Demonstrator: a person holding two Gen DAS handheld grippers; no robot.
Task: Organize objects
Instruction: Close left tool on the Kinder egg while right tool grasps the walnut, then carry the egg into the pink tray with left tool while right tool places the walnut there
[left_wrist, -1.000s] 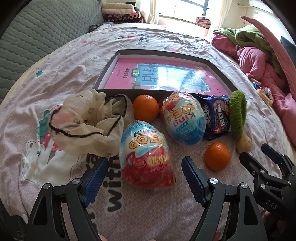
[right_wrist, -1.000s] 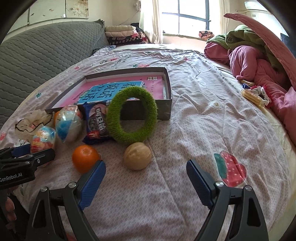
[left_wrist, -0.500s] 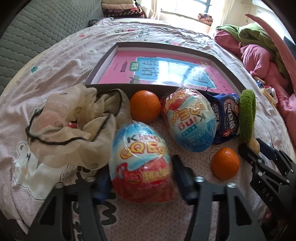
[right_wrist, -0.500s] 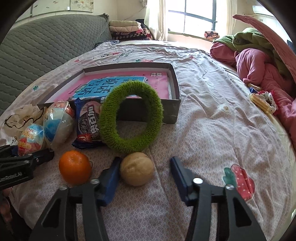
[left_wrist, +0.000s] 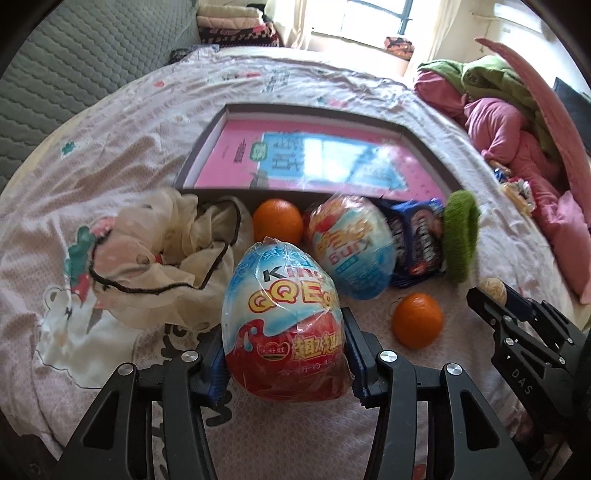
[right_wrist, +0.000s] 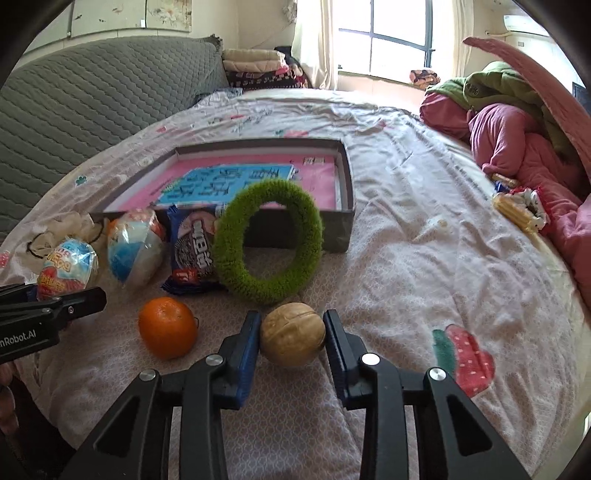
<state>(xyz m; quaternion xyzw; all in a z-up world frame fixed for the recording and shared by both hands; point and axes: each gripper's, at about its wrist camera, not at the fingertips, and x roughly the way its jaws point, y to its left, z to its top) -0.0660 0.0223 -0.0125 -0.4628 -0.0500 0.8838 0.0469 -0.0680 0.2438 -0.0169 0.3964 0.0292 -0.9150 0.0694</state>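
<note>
Left wrist: left gripper (left_wrist: 284, 363), wide a second ago, now clamped on toy egg (left_wrist: 284, 325) on bed (left_wrist: 110, 147); right gripper (right_wrist: 291, 341) closing onto walnut (right_wrist: 292, 334); both ready for gift box (left_wrist: 314, 114).

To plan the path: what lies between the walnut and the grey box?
In the right wrist view, the green fuzzy ring stands between the walnut and the grey box, leaning on the box.
</note>
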